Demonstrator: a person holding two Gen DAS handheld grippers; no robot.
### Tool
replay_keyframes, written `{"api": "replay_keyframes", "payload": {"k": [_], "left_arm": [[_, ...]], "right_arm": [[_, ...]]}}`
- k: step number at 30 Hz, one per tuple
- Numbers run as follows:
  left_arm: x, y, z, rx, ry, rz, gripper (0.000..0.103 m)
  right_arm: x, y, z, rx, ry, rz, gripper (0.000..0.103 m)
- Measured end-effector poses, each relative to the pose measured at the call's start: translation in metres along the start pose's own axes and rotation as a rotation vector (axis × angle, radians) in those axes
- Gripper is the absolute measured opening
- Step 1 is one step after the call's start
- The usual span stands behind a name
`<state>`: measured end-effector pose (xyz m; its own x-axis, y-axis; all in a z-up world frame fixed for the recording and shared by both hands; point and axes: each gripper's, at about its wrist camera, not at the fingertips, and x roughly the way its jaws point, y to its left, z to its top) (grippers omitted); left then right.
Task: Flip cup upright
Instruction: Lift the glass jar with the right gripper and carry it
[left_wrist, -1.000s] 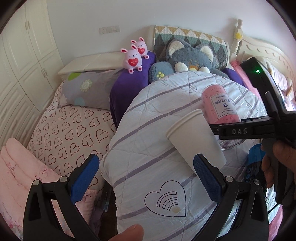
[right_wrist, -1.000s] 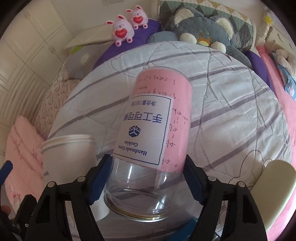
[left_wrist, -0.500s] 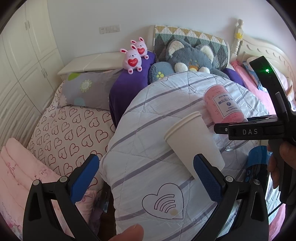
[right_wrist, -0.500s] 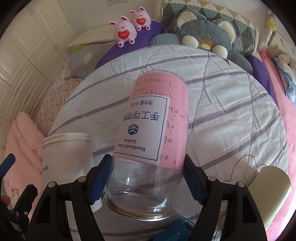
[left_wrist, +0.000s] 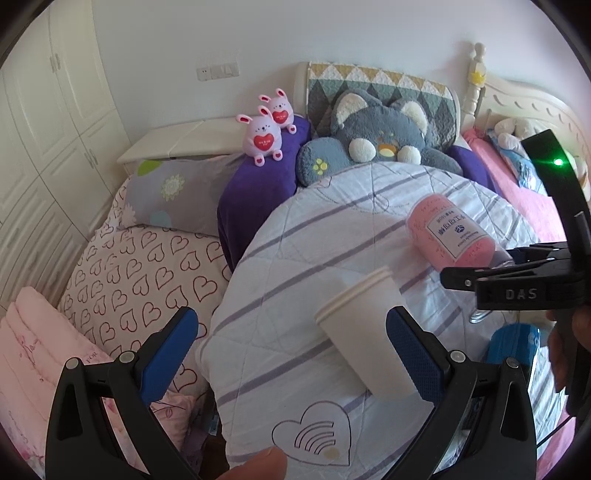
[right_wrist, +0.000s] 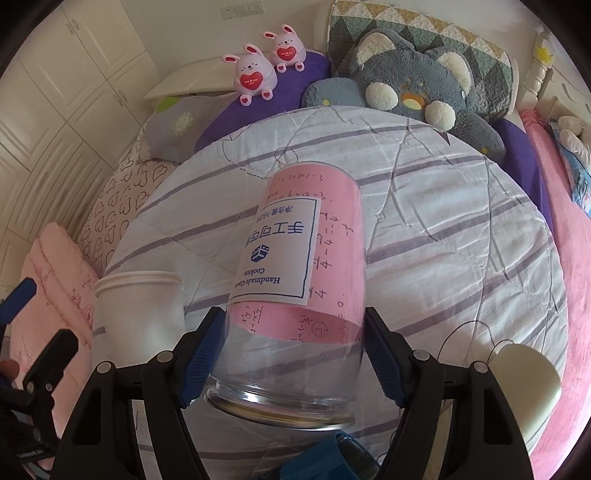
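Observation:
A clear jar with a pink paper and white label (right_wrist: 295, 280) is upside down, its metal-rimmed mouth toward the camera. My right gripper (right_wrist: 293, 354) is shut on its clear lower part and holds it tilted over the striped quilt (right_wrist: 443, 229). The jar also shows in the left wrist view (left_wrist: 454, 236), with the right gripper (left_wrist: 491, 277) clamped on it. A white paper cup (left_wrist: 365, 332) stands on the quilt beside my left gripper's right finger. My left gripper (left_wrist: 291, 350) is open and empty. The cup also shows in the right wrist view (right_wrist: 138, 314).
A blue-capped object (left_wrist: 511, 343) lies under the right gripper. Another pale cup (right_wrist: 524, 384) sits at the right. A grey plush cat (left_wrist: 376, 144), two pink bunnies (left_wrist: 266, 129) and pillows line the headboard. A heart-print sheet (left_wrist: 140, 280) and pink blanket (left_wrist: 33, 365) lie at the left.
The right gripper has carried the jar up and away from the paper cup, further right in the left wrist view. The left gripper stays open beside the cup.

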<state>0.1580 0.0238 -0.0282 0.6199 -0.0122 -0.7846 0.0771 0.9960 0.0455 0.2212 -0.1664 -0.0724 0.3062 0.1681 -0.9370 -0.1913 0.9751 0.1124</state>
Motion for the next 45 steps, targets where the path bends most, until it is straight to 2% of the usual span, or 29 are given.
{"api": "replay_keyframes", "payload": {"k": [13, 17, 26, 29, 34, 41, 43, 45], "left_arm": [[0.010, -0.014, 0.026, 0.020, -0.022, 0.022, 0.103], [0.015, -0.025, 0.036, 0.033, -0.030, 0.031, 0.103], [0.029, -0.060, 0.060, 0.058, -0.022, 0.077, 0.103], [0.037, -0.074, 0.069, 0.077, -0.011, 0.082, 0.103], [0.052, -0.099, 0.083, 0.121, 0.004, 0.096, 0.103], [0.059, -0.120, 0.088, 0.164, 0.017, 0.082, 0.103], [0.059, -0.121, 0.088, 0.169, 0.018, 0.075, 0.103], [0.057, -0.121, 0.088, 0.170, 0.016, 0.070, 0.103]], "right_arm": [[-0.026, -0.027, 0.037, -0.176, 0.037, 0.012, 0.074], [-0.028, -0.035, 0.048, -0.231, 0.035, 0.073, 0.074], [-0.007, -0.032, 0.074, -0.513, 0.083, 0.259, 0.074], [0.000, -0.041, 0.078, -0.584, 0.105, 0.314, 0.074], [0.009, -0.070, 0.076, -0.644, 0.138, 0.347, 0.074], [0.042, -0.092, 0.073, -0.684, 0.184, 0.281, 0.074], [0.043, -0.095, 0.071, -0.684, 0.179, 0.248, 0.082], [0.041, -0.094, 0.068, -0.686, 0.175, 0.219, 0.082]]}}
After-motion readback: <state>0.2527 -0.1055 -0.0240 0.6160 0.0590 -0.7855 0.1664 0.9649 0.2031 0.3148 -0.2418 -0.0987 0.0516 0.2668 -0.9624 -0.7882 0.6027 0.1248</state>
